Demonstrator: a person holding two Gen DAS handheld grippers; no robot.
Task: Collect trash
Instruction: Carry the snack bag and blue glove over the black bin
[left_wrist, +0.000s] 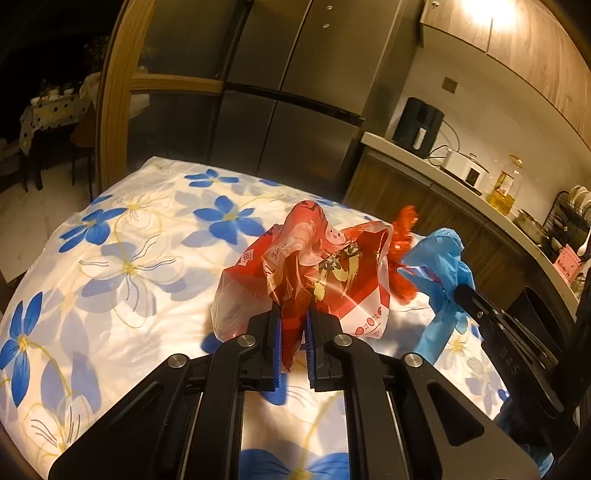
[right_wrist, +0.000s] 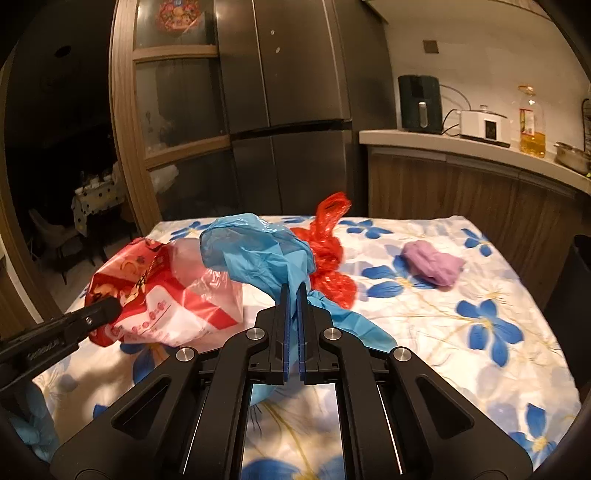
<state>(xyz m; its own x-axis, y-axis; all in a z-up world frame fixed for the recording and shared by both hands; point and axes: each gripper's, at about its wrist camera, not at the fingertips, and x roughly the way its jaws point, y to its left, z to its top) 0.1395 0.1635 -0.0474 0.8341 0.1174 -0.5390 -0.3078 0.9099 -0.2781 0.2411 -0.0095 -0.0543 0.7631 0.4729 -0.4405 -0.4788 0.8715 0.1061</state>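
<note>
Red-and-white printed plastic fills the near middle of the left wrist view: the left gripper (left_wrist: 293, 325) is clamped narrow on a crumpled snack bag (left_wrist: 306, 273), its blue pads pinching a fold of the film, with the rest of the bag bulging above the flowered cloth (left_wrist: 122, 258) that covers the worktop. In the right wrist view the right gripper (right_wrist: 293, 295) is likewise closed down tight, its pads nipping a blue plastic bag (right_wrist: 255, 251) whose loose tail trails off to the right over the cloth — the bulk of it billows up above the fingertips. The two held bags sit just beside each other, the snack bag to the left of the blue one as the right camera sees them. Just behind the blue bag lies a thin red plastic bag (right_wrist: 327, 254), twisted, one end sticking up. Farther right and well apart from the rest, a purple crumpled bag (right_wrist: 432, 267) rests on the cloth untouched. Beyond the worktop stand a dark steel fridge (right_wrist: 295, 92) and a kitchen counter (right_wrist: 443, 142) carrying a dark appliance and an oil bottle (right_wrist: 532, 122).
</note>
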